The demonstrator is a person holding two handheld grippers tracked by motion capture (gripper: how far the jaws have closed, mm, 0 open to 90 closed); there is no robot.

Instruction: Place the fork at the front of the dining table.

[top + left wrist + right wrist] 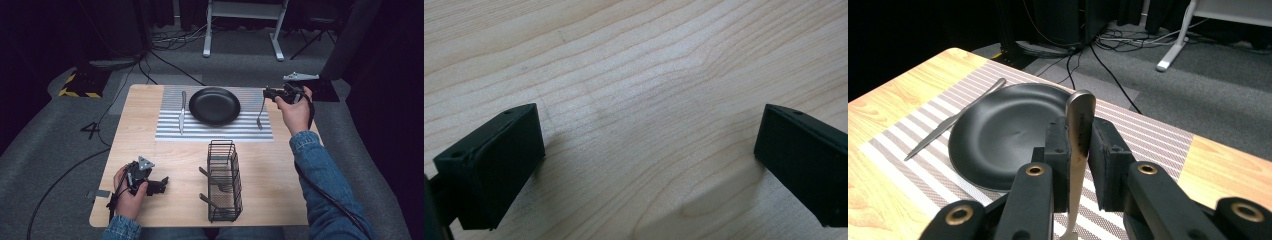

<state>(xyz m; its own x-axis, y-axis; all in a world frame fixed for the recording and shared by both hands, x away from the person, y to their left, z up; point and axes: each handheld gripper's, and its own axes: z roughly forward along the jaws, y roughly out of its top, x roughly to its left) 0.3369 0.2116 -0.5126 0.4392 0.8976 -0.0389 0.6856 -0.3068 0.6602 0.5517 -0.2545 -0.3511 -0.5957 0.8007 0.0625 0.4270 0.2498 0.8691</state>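
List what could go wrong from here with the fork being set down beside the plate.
1. The right gripper pinches the fork only at its handle end, so the hanging fork might swing or slip.
2. The black plate lies close by; the tines could clip its rim.
3. The fork may land crooked on the striped placemat, unlike the knife lying straight on the plate's other side.

left gripper (159, 186): low, fingers spread wide | right gripper (268, 93): raised, fingers clamped together
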